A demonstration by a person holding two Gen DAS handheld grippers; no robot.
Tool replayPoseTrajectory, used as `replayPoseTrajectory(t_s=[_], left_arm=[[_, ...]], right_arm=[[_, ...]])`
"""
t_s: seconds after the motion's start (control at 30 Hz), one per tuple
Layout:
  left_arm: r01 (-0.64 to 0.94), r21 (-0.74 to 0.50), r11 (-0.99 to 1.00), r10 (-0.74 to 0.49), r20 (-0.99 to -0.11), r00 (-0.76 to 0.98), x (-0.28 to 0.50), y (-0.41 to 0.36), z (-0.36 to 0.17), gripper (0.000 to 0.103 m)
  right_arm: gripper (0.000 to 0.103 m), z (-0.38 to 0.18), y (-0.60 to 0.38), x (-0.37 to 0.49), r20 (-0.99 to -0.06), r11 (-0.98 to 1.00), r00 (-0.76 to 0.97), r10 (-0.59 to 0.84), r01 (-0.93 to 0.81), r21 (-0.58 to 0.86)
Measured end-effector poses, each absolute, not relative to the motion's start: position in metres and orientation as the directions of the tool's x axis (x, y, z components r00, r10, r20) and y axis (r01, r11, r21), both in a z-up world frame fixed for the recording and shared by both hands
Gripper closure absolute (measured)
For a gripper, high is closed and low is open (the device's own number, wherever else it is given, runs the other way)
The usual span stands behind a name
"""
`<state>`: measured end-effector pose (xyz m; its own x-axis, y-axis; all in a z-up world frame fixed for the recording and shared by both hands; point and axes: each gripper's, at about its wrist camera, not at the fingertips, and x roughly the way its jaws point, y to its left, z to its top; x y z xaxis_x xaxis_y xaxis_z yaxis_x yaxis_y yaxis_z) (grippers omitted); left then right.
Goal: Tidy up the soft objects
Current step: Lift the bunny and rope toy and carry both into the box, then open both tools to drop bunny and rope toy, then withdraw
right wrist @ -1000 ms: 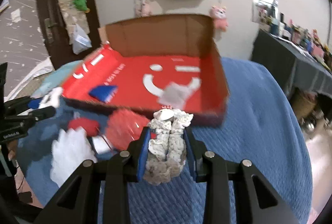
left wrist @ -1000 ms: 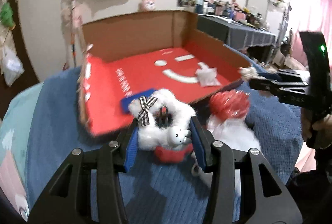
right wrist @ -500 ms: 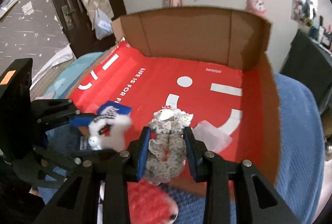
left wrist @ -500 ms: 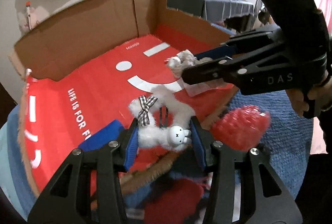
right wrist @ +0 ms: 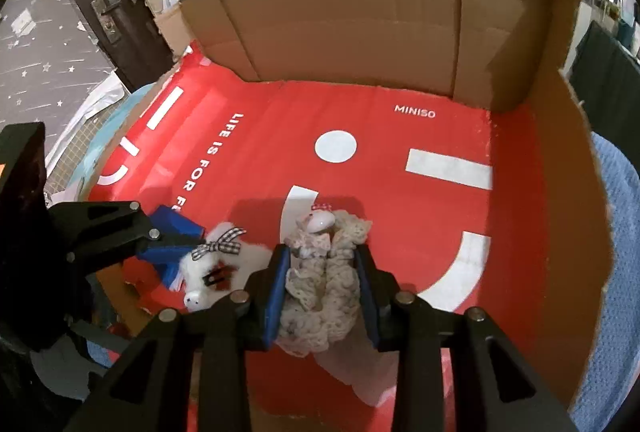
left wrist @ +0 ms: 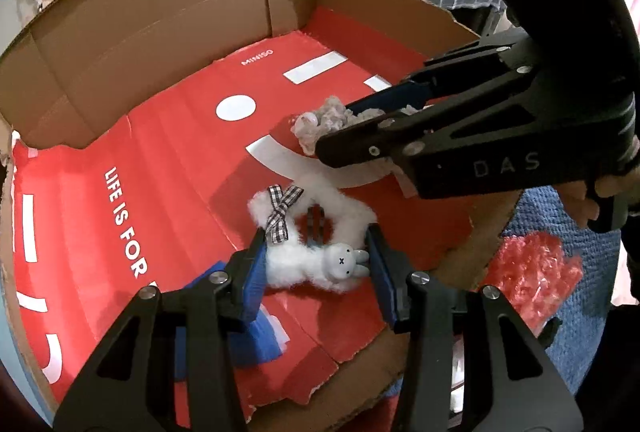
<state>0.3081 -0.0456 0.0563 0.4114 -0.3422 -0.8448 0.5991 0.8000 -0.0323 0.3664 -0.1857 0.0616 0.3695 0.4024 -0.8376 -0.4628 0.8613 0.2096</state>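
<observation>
Over the red-floored cardboard box [left wrist: 168, 168], left hand-held gripper [left wrist: 316, 252] clamped on white fluffy scrunchie [left wrist: 320, 232], right hand-held gripper [right wrist: 322, 264] clamped on beige lace scrunchie [right wrist: 324, 272].

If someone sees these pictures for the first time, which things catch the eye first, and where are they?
First, the big red cardboard box with white smiley marks fills both views. Over its near edge, the left claw grips a fluffy white scrunchie with a checked bow and a tiny rabbit head. Beside it, the right claw holds a beige lace scrunchie above the red floor.
</observation>
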Motion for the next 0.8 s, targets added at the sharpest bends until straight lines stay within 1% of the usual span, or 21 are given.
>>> replayPoseTrajectory(t_s=[0.37, 0.8], left_arm=[[0.59, -0.027, 0.807, -0.338, -0.841, 0.423, 0.311, -0.046, 0.054, 0.058], [0.598, -0.028, 0.801, -0.342, -0.841, 0.419, 0.31, -0.046, 0.055, 0.057]], right_arm=[[0.068, 0.056, -0.183, 0.382, -0.853, 0.879, 0.355, 0.383, -0.424, 0.218], [0.066, 0.056, -0.176, 0.386, -0.862, 0.879, 0.349, 0.369, -0.432, 0.201]])
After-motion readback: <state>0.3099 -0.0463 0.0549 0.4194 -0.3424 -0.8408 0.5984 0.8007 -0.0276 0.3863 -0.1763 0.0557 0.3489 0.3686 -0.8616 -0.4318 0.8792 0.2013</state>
